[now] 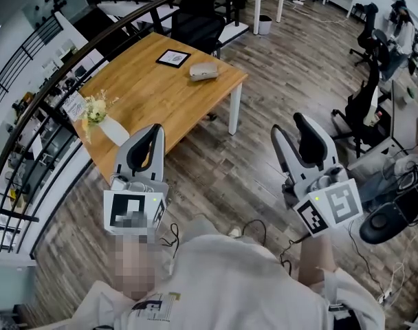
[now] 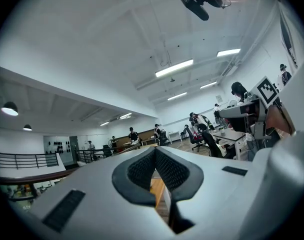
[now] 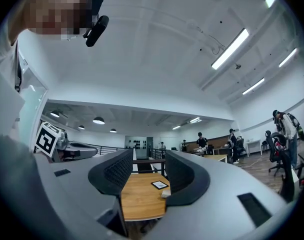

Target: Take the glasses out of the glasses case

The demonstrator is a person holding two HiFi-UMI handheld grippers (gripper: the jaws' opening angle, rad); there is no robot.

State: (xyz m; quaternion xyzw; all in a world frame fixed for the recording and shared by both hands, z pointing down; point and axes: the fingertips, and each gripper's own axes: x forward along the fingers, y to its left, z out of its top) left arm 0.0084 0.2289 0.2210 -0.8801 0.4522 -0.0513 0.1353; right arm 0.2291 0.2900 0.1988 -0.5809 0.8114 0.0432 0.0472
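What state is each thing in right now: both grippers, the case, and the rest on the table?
left gripper: shut, nothing between its jaws.
right gripper: open, nothing between its jaws.
glasses case: looks closed, lying on the table, untouched.
black-framed card: lying flat beside the case.
flower vase: standing near the table's edge.

Head view: high up, facing forward and steeply down over the floor point(image 1: 278, 74). The tabletop point(image 1: 161, 95) is well ahead, with the left gripper point(image 1: 148, 141) and right gripper point(image 1: 291, 129) close below. Each gripper view looks roughly level along its own jaws, mostly at ceiling point(image 2: 92, 34). Head and right gripper views share the distant tabletop.
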